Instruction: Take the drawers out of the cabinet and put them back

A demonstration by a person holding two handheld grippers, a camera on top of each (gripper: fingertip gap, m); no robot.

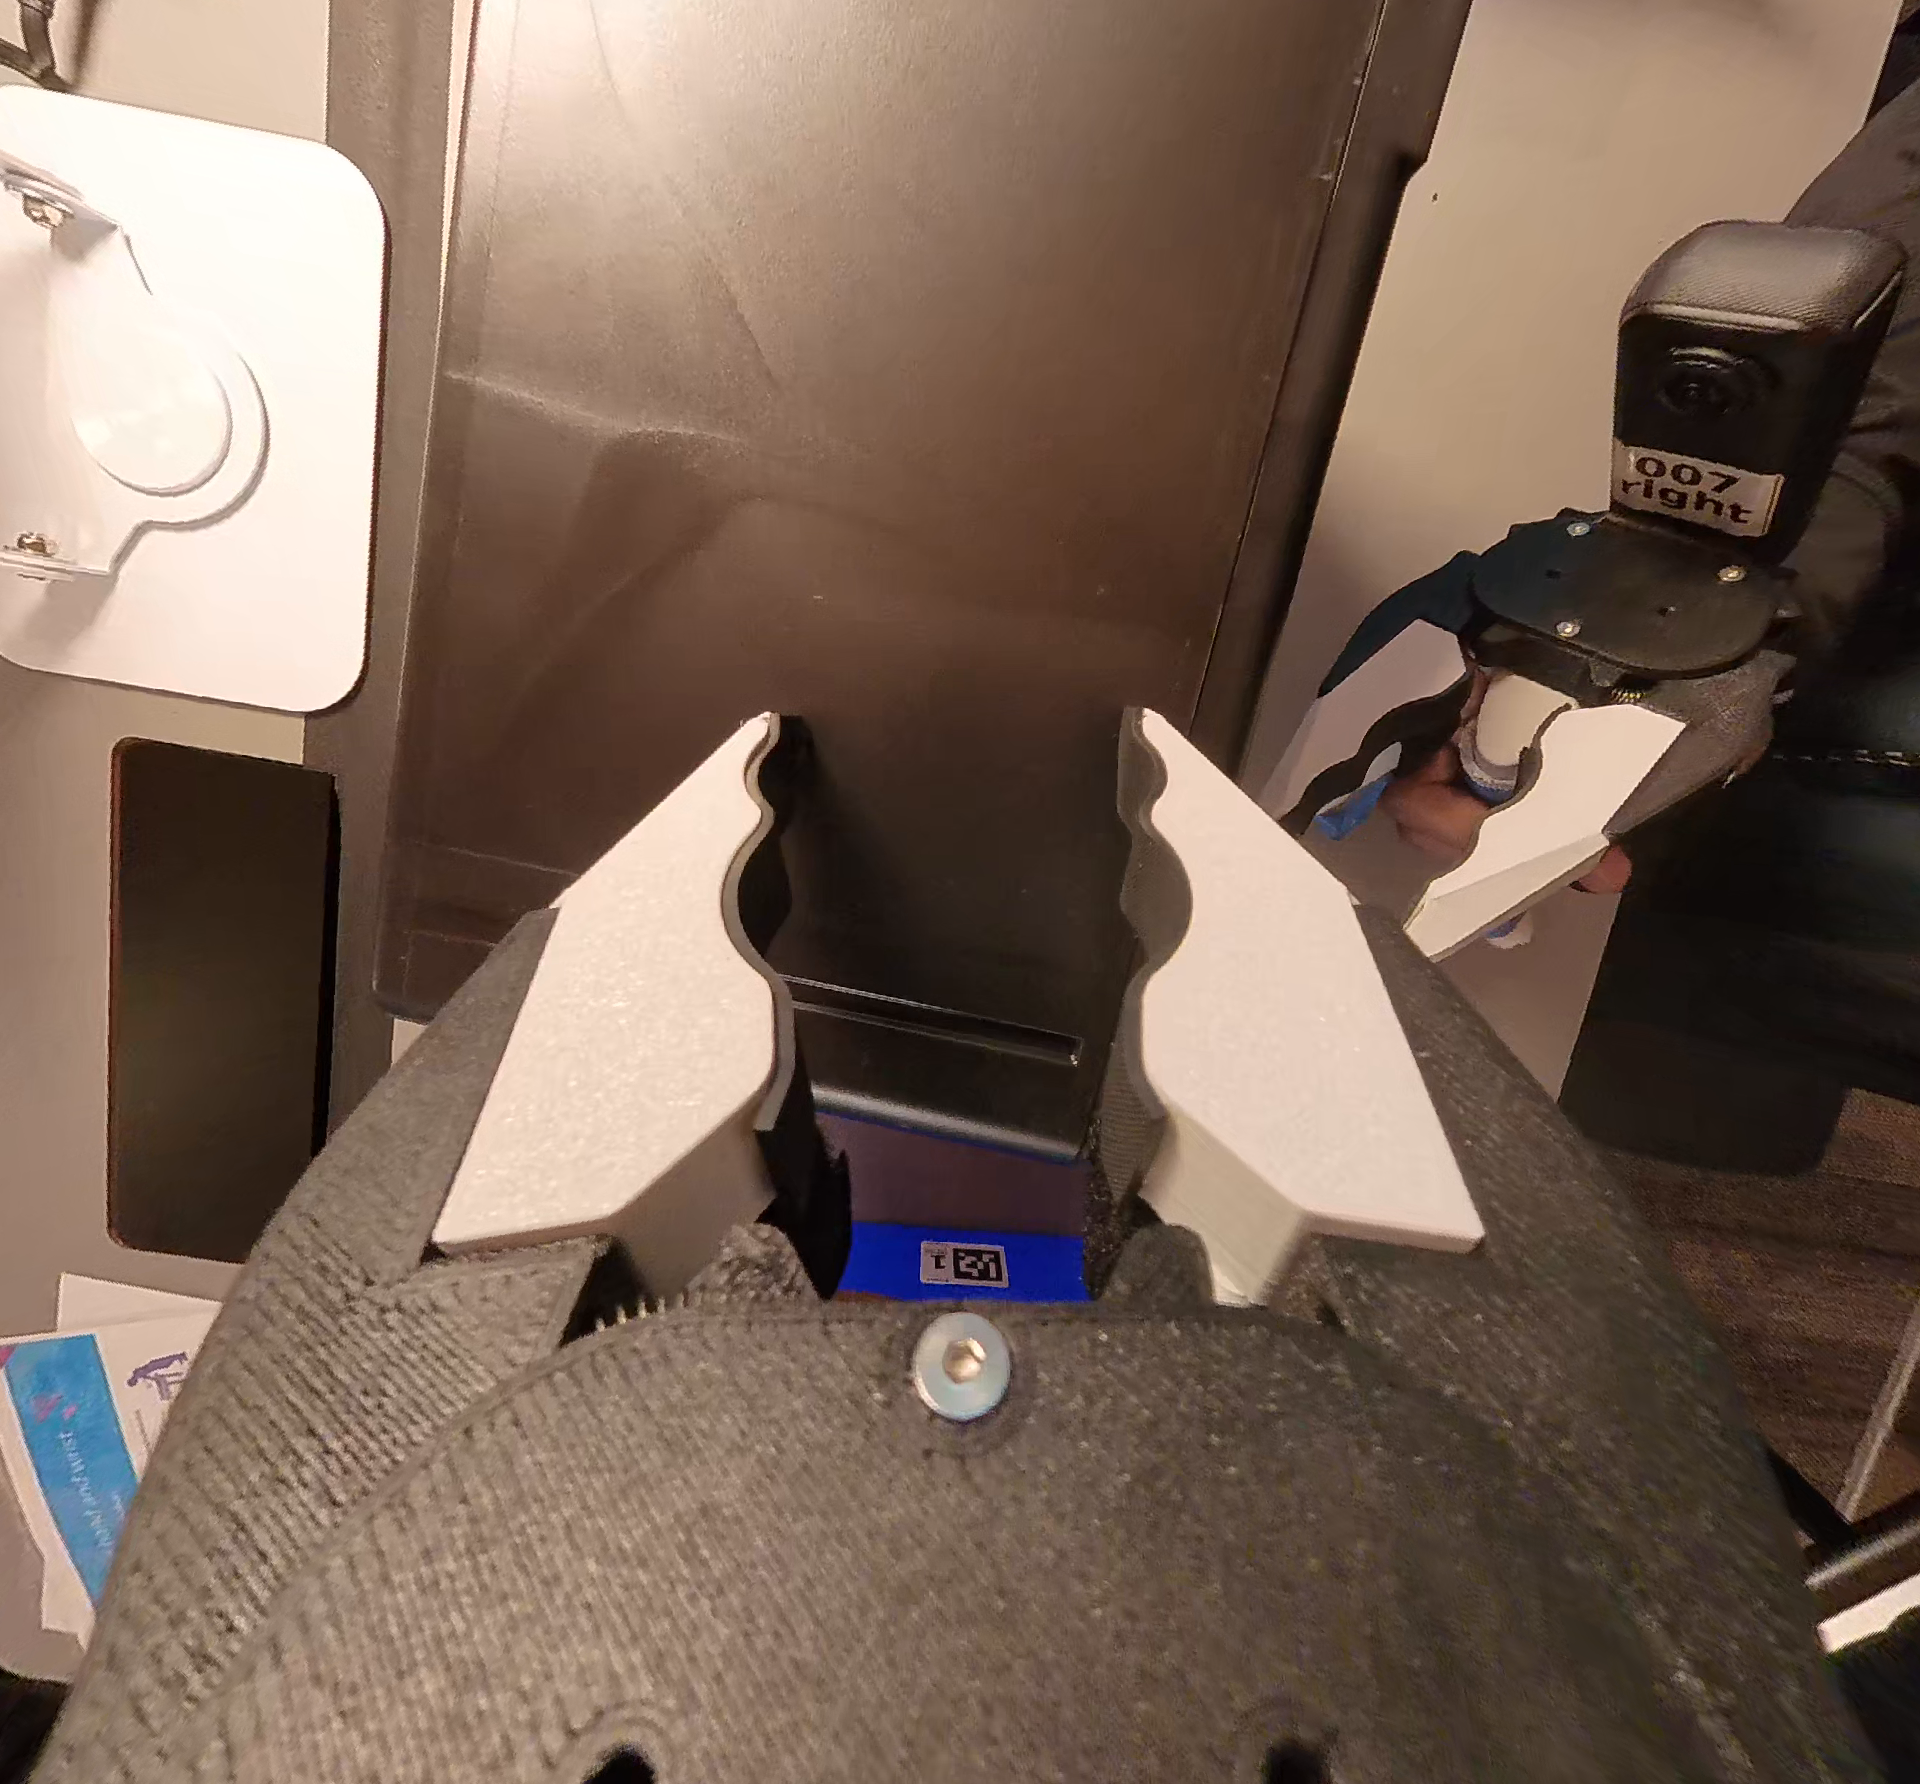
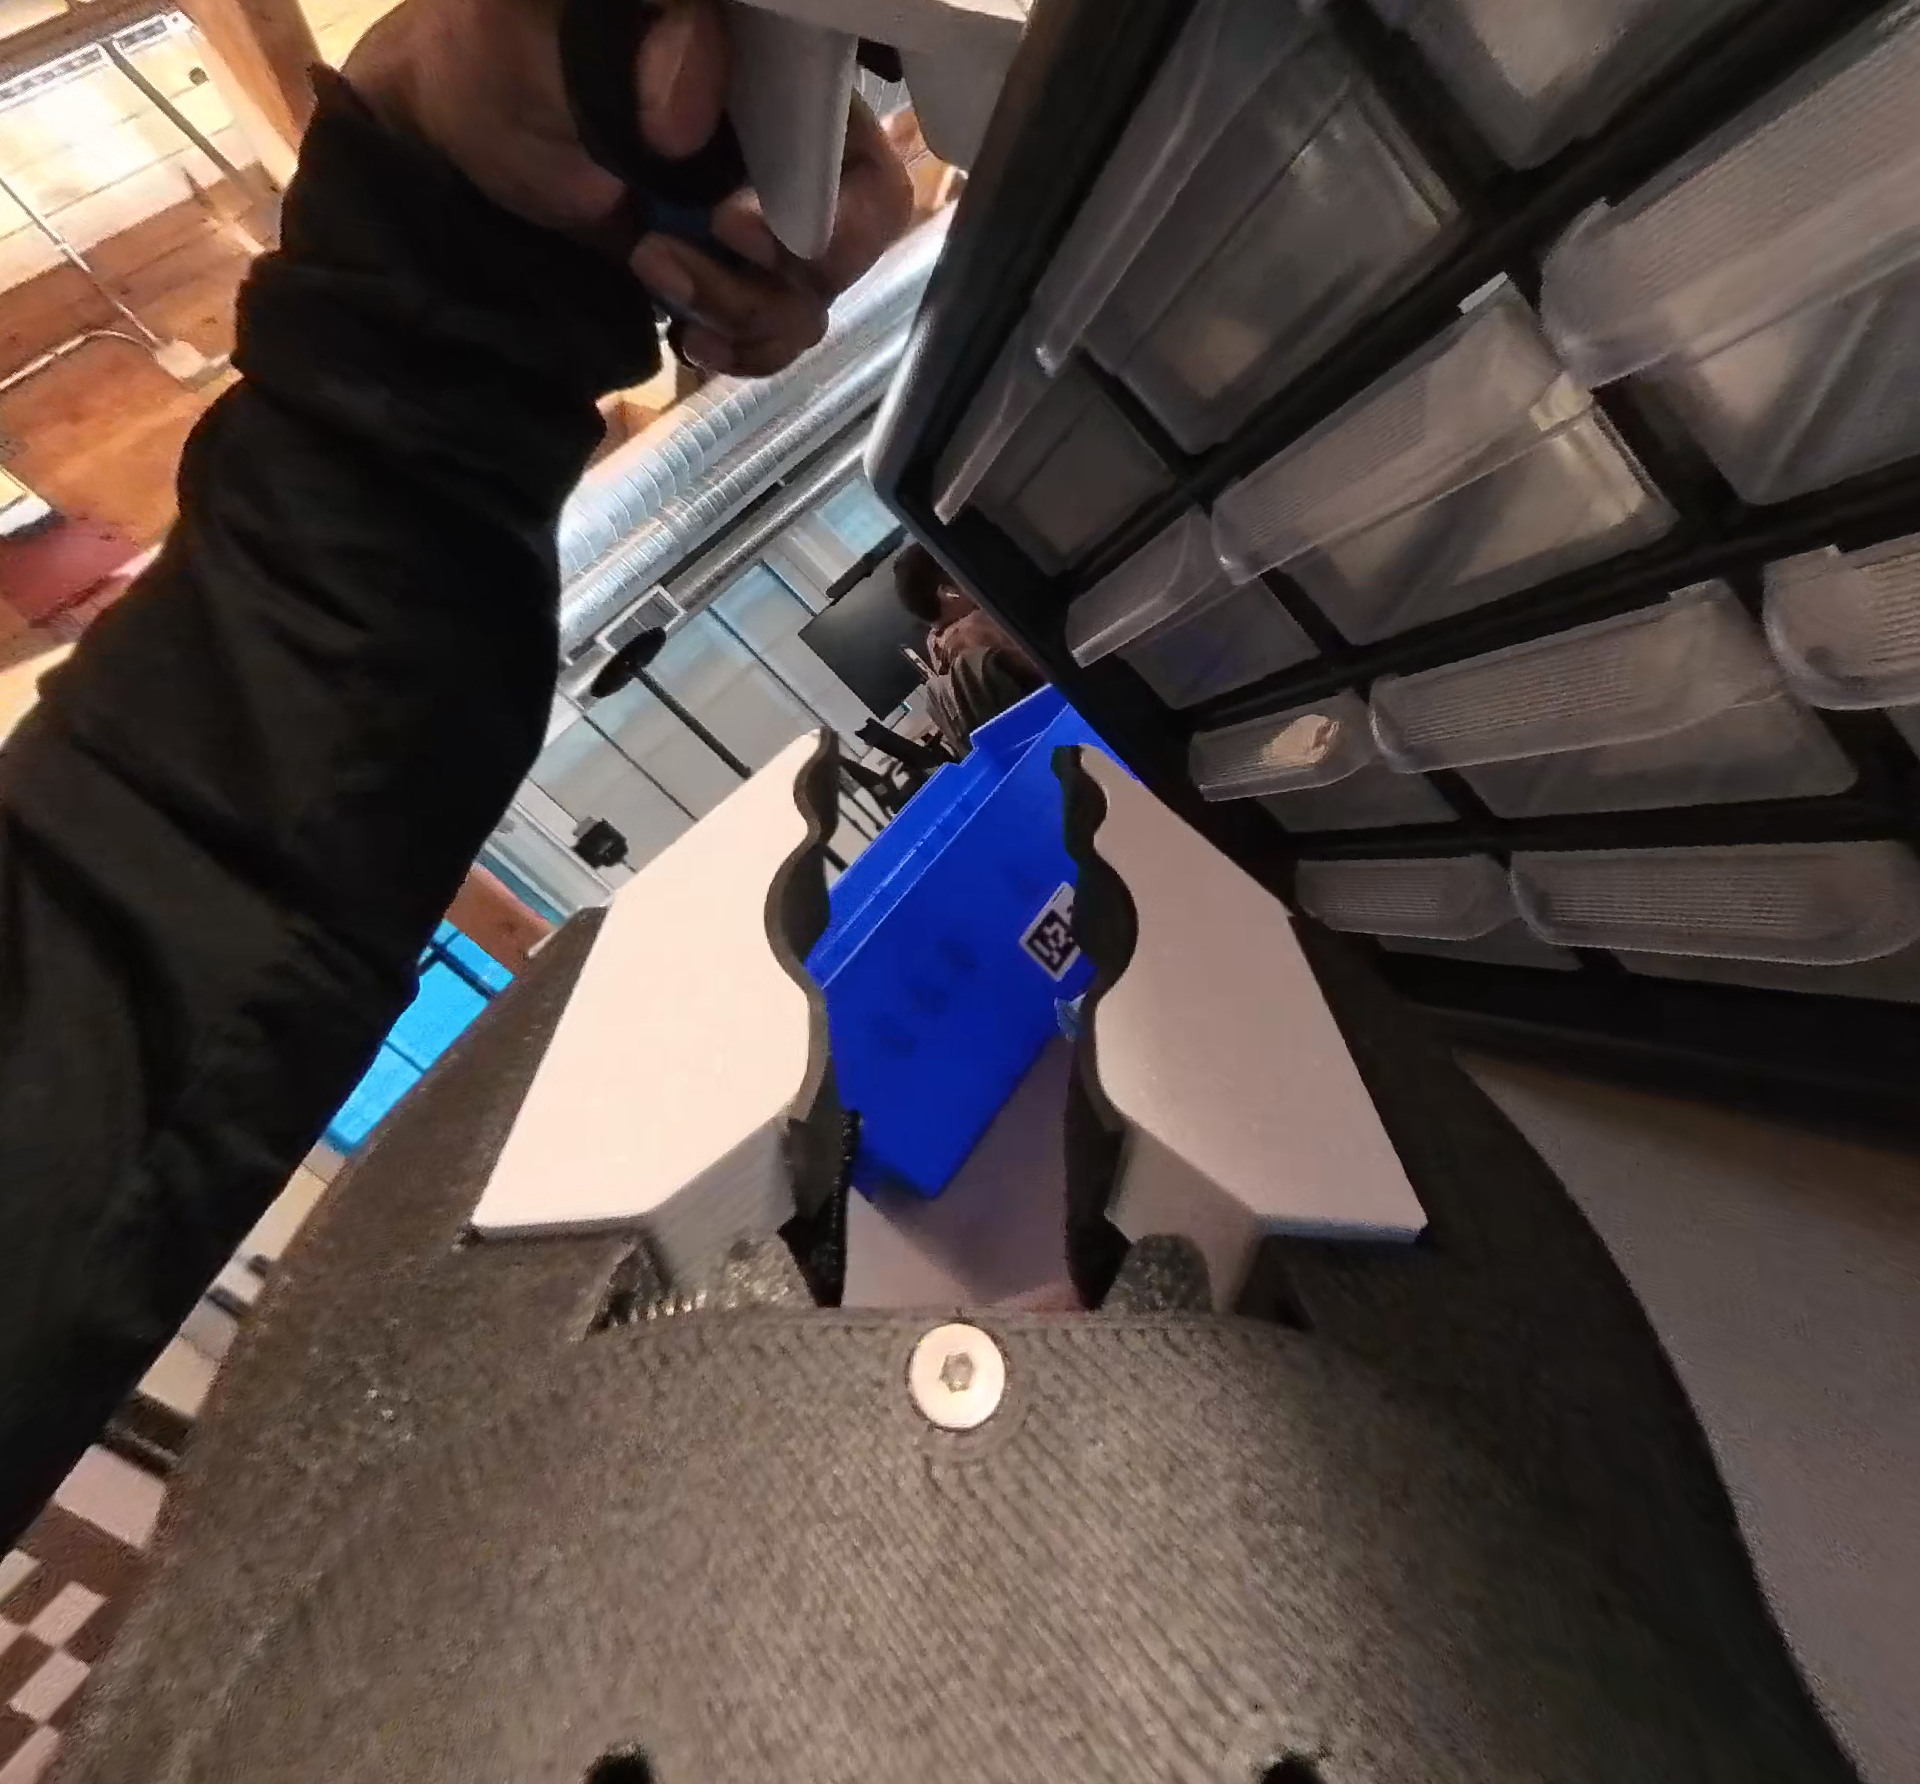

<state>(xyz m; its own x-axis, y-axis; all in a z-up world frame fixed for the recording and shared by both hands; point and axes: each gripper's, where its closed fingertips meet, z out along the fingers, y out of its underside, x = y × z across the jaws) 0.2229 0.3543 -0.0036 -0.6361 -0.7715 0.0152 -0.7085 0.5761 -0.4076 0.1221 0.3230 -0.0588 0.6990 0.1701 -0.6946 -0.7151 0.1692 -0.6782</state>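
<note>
Room: an open workspace showed in the right wrist view, with silver ceiling ducts [image 2: 727,446], glass partitions and a person seated far back; the left wrist view showed a pale counter [image 1: 62,903] with a white plate-like fitting [image 1: 177,384] and leaflets [image 1: 73,1454].

Left wrist view, cabinet: the black cabinet [image 1: 883,332] filled the middle, a plain dark panel facing the camera, its long axis running away from the claw; no drawers showed from this side.

Left wrist view, left claw: the left claw [image 1: 951,758] stood apart with nothing between its pads, directly over that panel.

Left wrist view, right claw: the right claw [image 1: 1455,799] hung off the cabinet's right edge, open, nothing gripped.

Right wrist view, drawers: rows of clear drawers [image 2: 1455,487], all seated in the frame, lay to the right of and above the fingertips, tilted across the picture.

Right wrist view, right claw: apart and empty, aimed past the cabinet's corner at a blue bin [image 2: 935,1007].

Nearer arm: the right, judging by which side faces the drawer fronts; it would need to swing rightward.

Hidden: the cabinet's footing, how it was propped, and drawer contents could not be made out; the left claw was cut off at the top edge.
</note>
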